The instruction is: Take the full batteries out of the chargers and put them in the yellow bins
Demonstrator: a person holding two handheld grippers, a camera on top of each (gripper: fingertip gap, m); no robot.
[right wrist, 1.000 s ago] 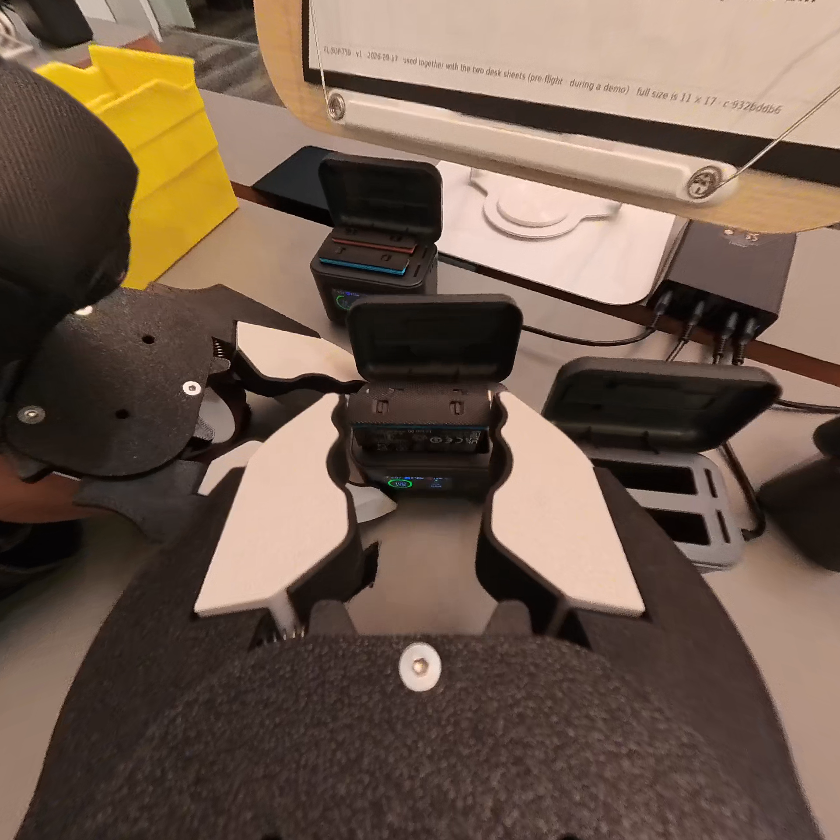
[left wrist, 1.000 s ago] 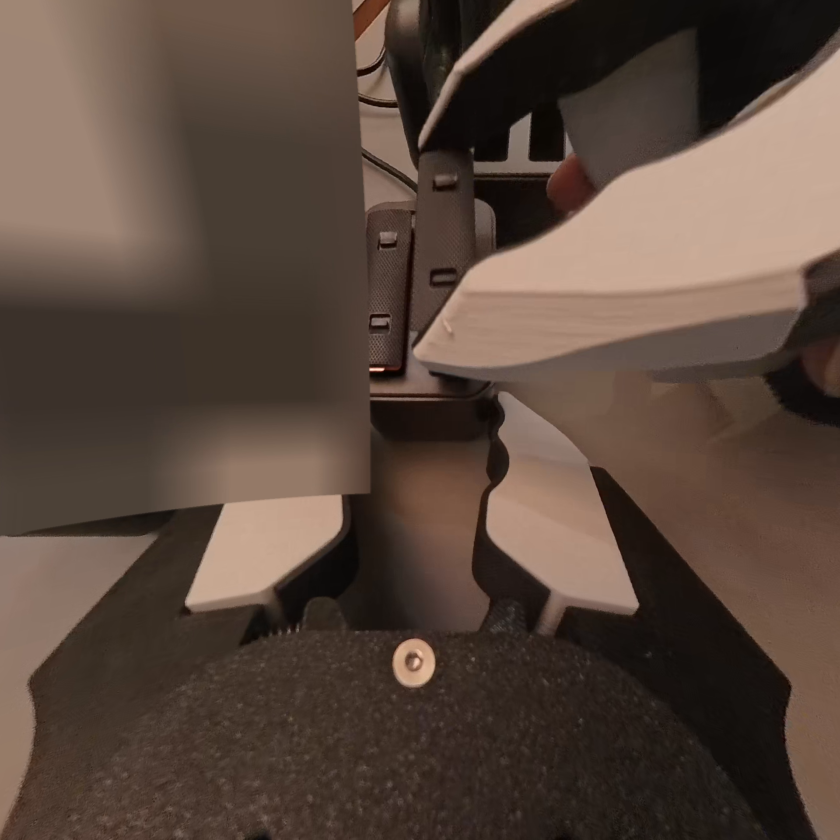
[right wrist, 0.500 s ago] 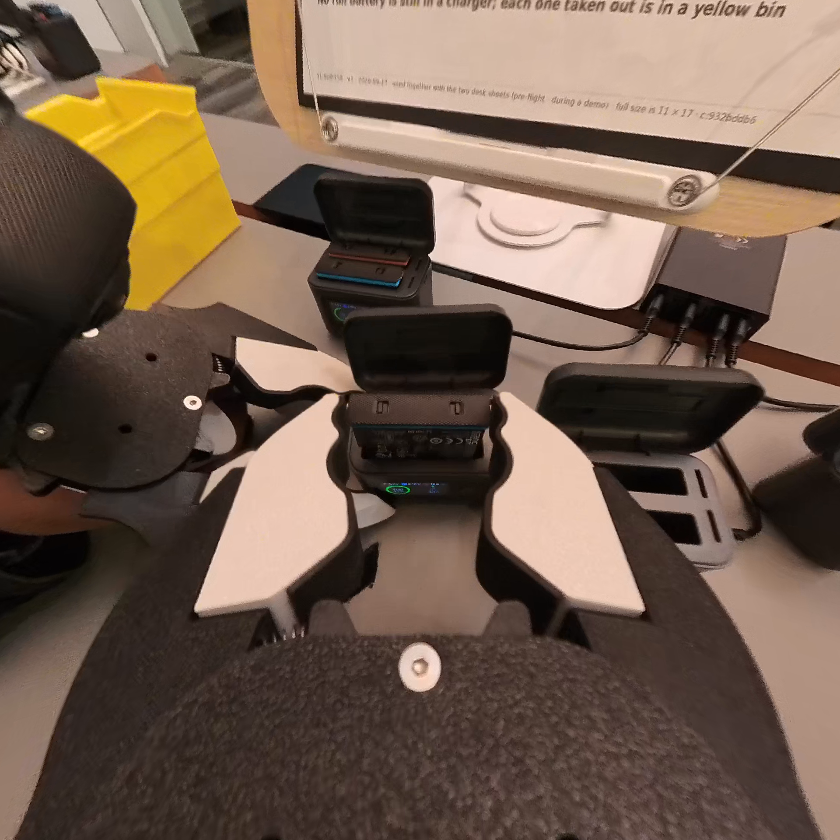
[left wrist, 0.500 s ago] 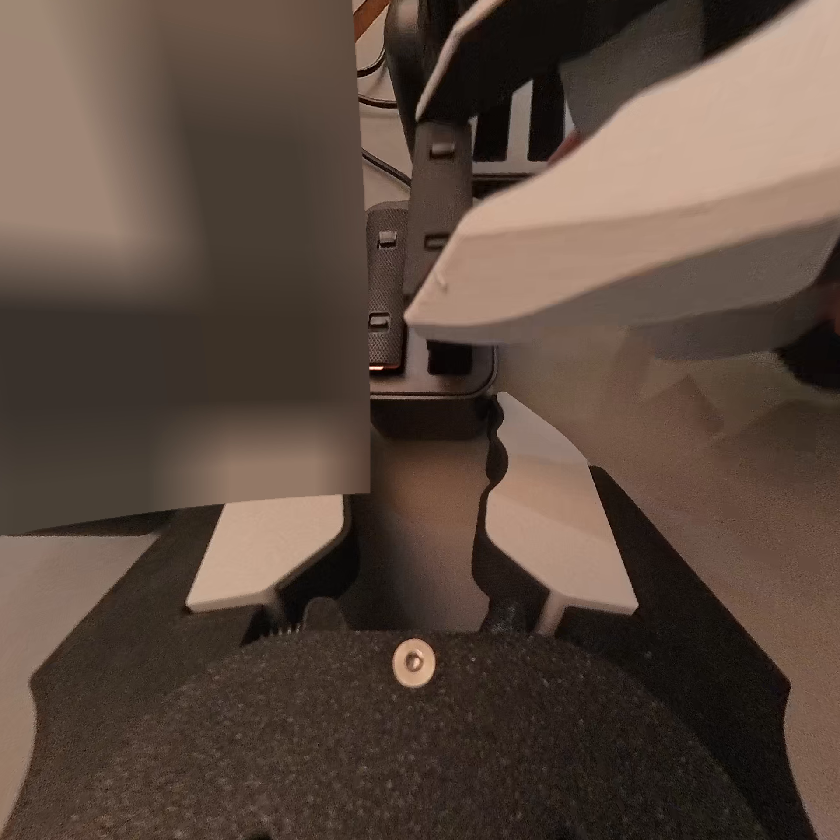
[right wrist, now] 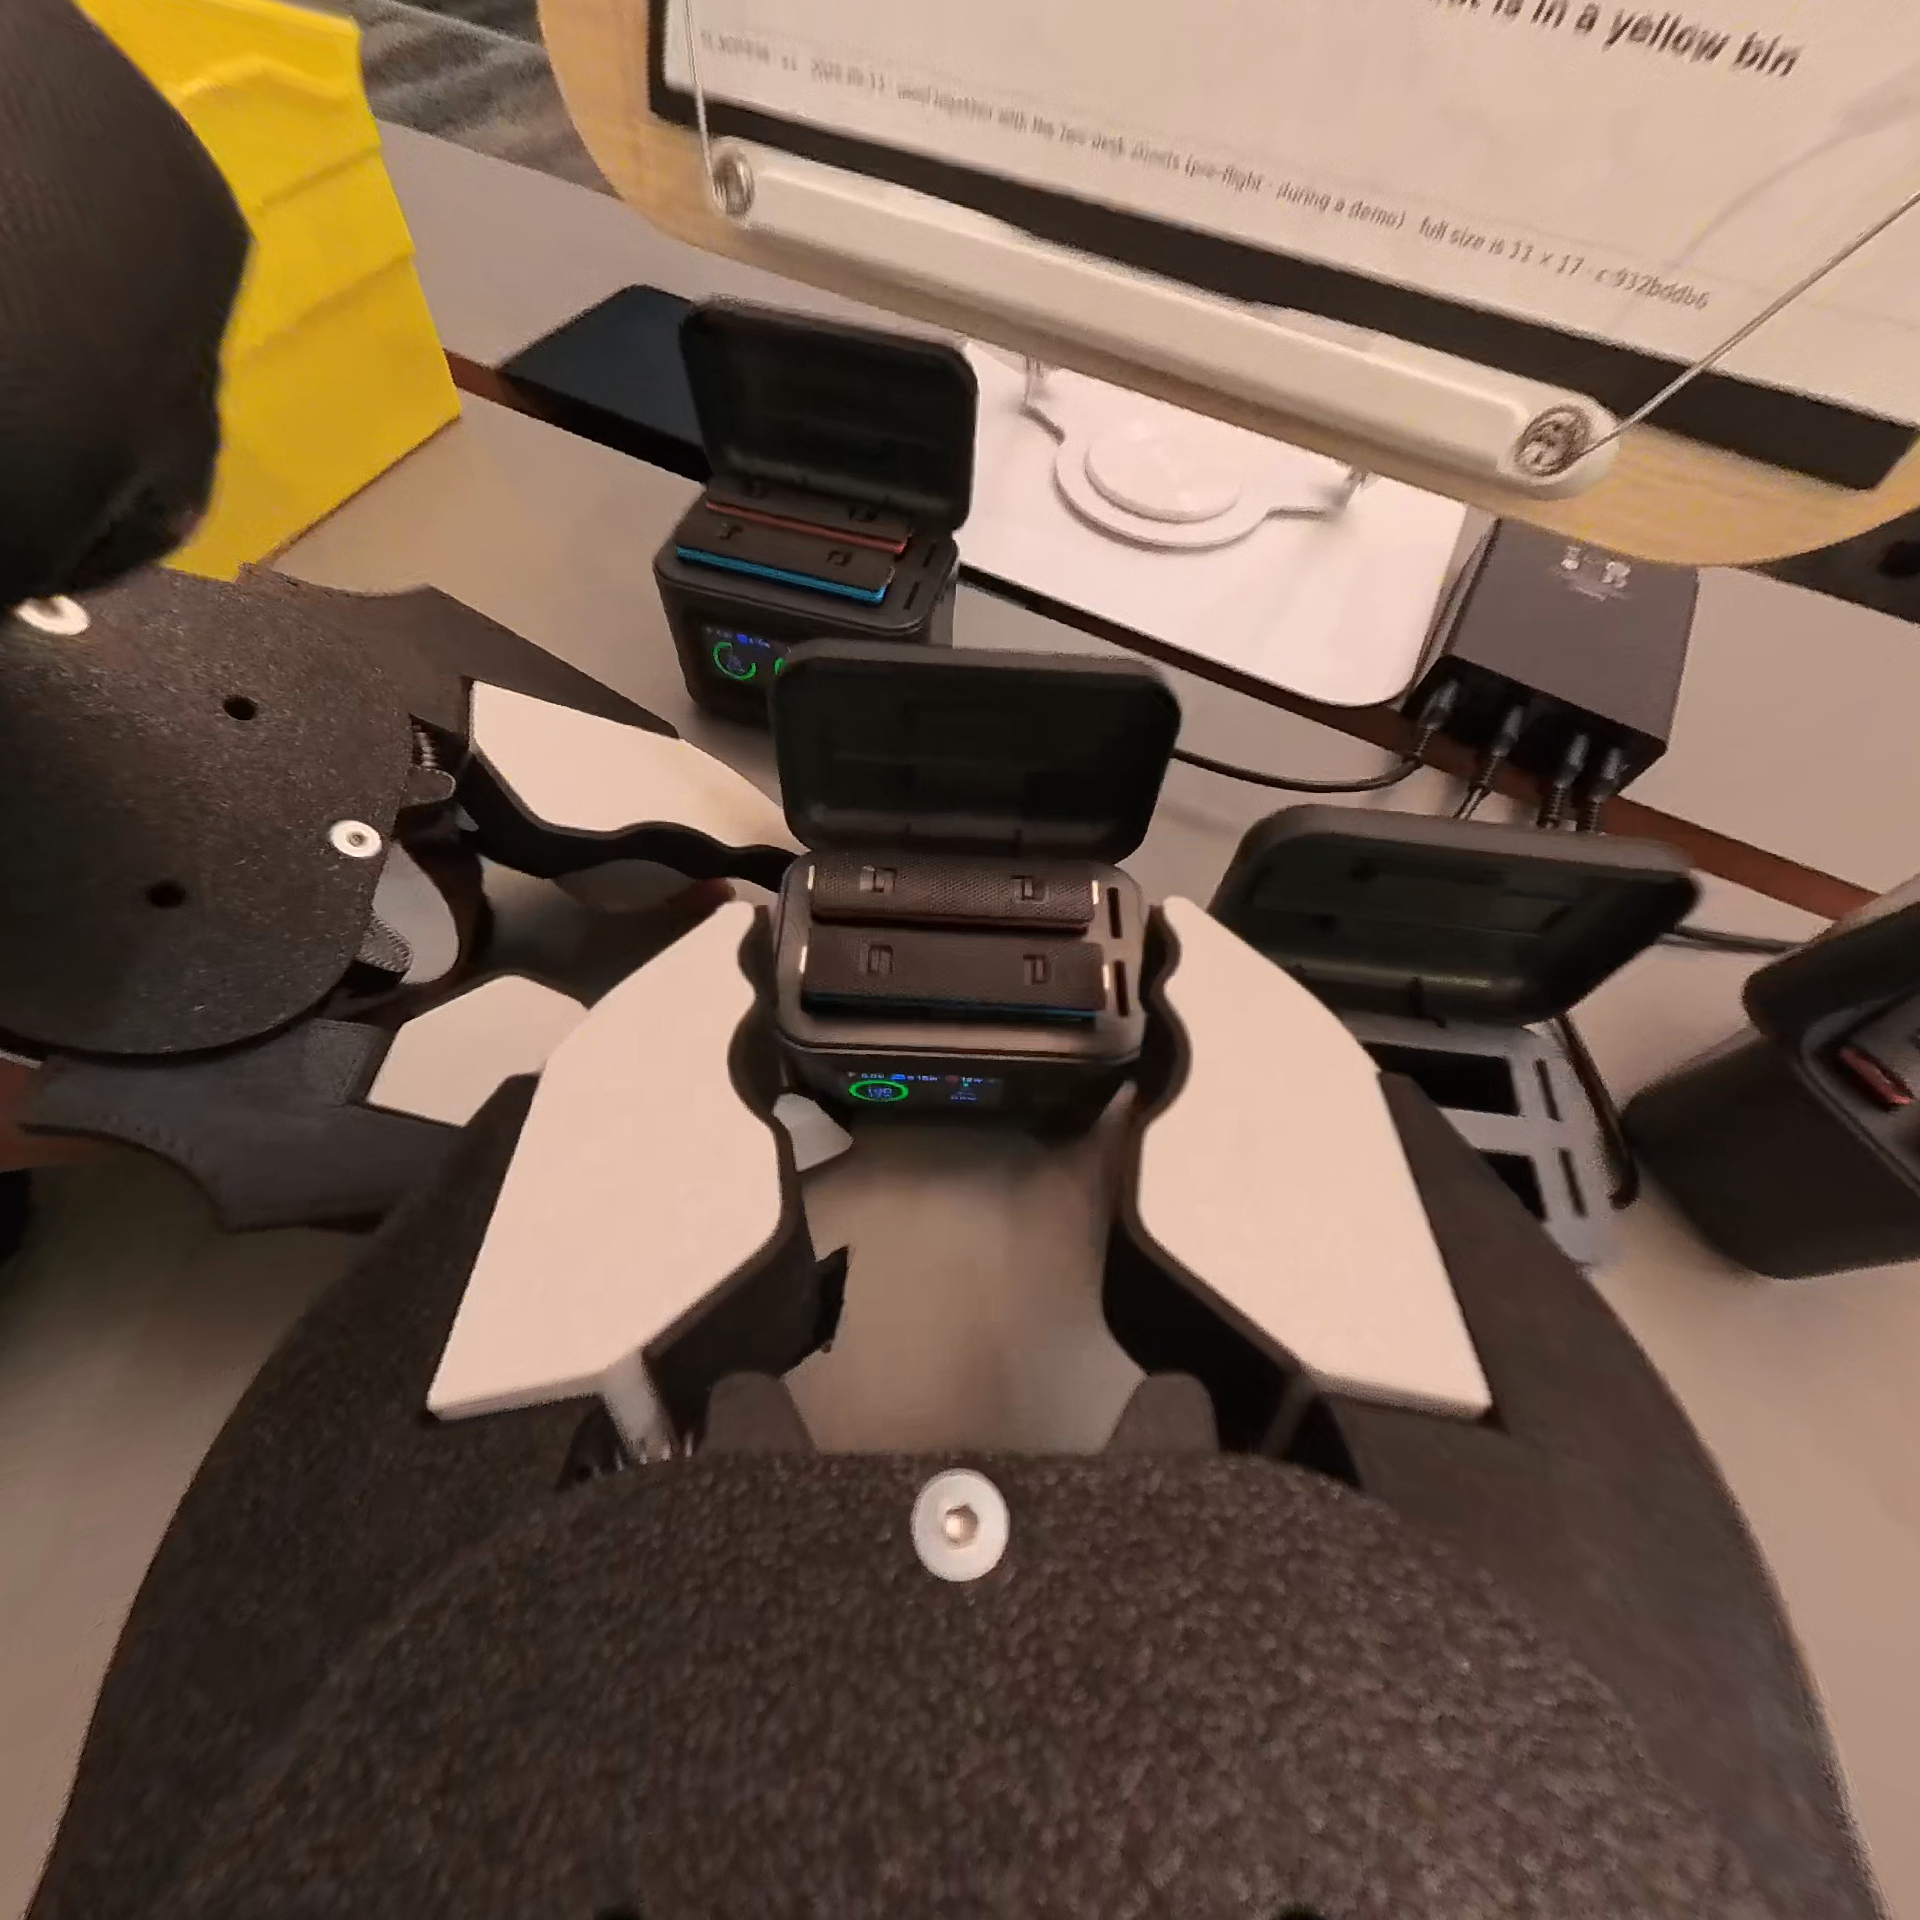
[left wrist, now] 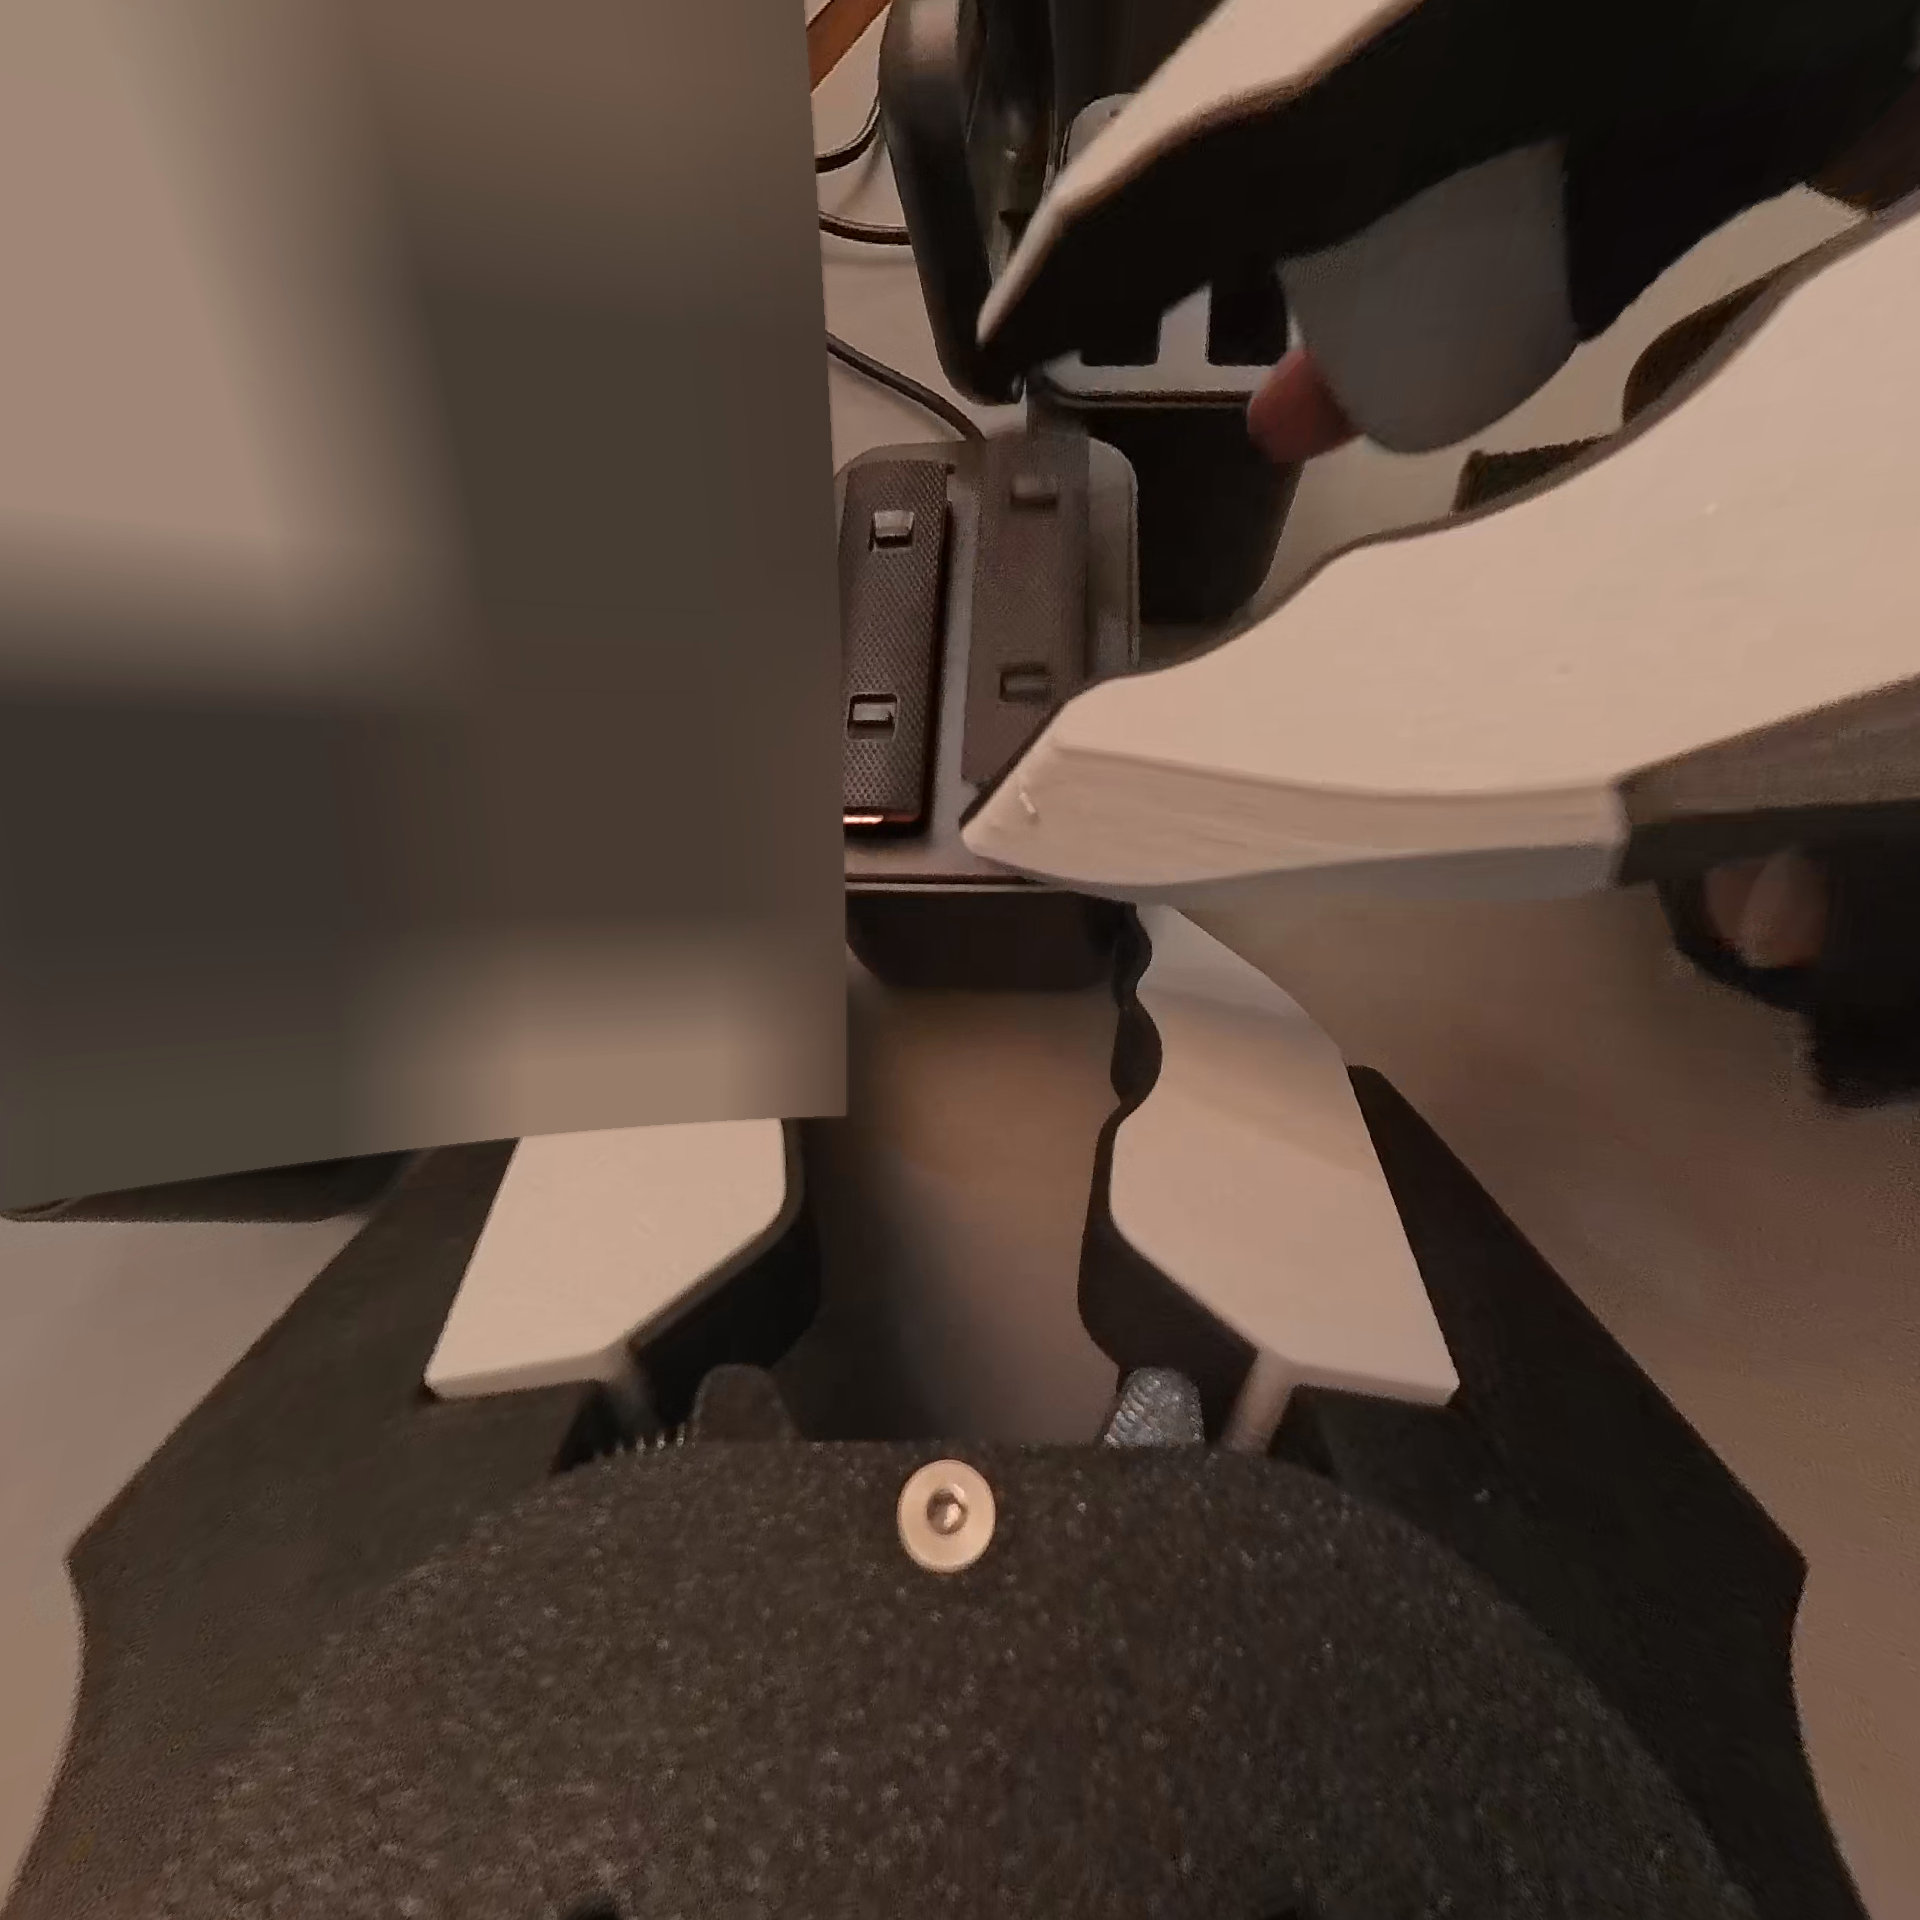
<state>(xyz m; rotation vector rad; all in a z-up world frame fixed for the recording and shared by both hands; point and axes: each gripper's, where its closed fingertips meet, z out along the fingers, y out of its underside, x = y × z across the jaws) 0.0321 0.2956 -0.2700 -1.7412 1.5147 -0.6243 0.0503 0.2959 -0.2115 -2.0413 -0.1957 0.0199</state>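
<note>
My right gripper (right wrist: 961, 1013) is spread wide, its fingers flanking the near charger (right wrist: 951, 1039) without clearly touching it; the two batteries (right wrist: 951, 971) in it lie flat, long axes running left to right across my view, under the raised lid. My left gripper (right wrist: 623, 935) sits just beside the charger's left side, open, gripping nothing I can see. A second charger (right wrist: 805, 613) stands behind, the yellow bin (right wrist: 312, 291) farther left.

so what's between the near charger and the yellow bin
The left gripper, fingers reaching around the near charger, yellow bin behind it; right wrist view.
</note>
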